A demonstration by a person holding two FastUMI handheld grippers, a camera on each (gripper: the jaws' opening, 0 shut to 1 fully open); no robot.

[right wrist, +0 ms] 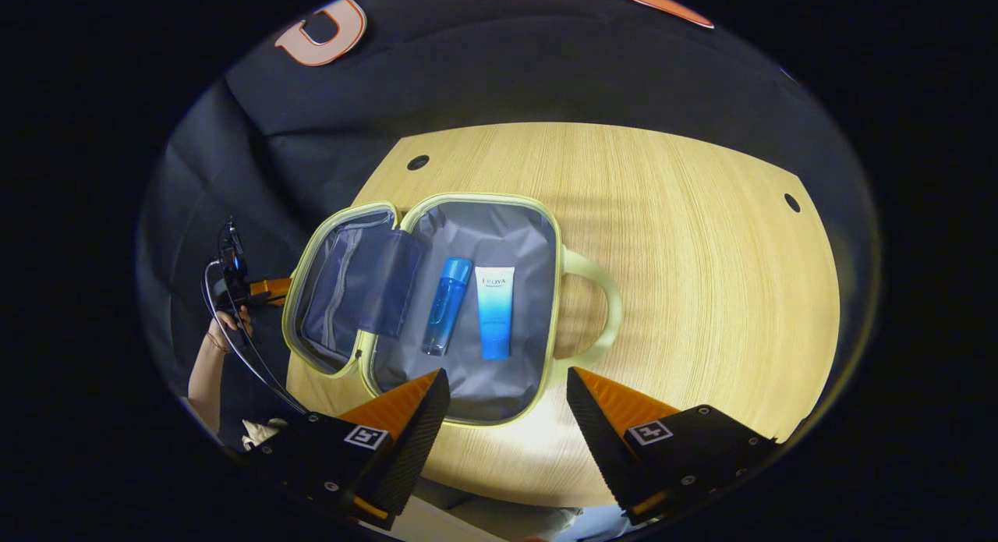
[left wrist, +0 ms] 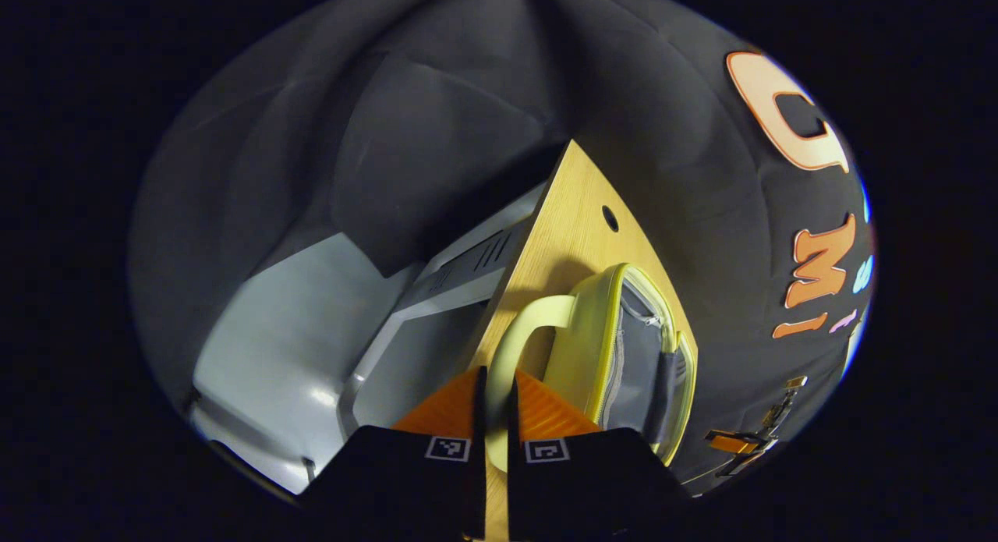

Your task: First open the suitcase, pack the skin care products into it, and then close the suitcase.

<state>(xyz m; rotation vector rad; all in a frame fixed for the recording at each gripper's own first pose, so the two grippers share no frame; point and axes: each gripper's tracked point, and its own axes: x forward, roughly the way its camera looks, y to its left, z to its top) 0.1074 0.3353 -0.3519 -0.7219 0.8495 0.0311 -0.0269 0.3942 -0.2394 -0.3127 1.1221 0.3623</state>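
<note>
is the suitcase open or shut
Open: the suitcase lies spread on the table, lid folded left, bottle and tube inside.

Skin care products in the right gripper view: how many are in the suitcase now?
2. A blue bottle and a blue-and-white tube lie side by side, bottle on the left, on the grey lining of the open suitcase. Its lid pocket could hide more.

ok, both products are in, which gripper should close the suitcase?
Left gripper. Its jaws are closed on the lid handle, ready to swing the lid over. The right gripper hovers open above the base, holding nothing.
</note>
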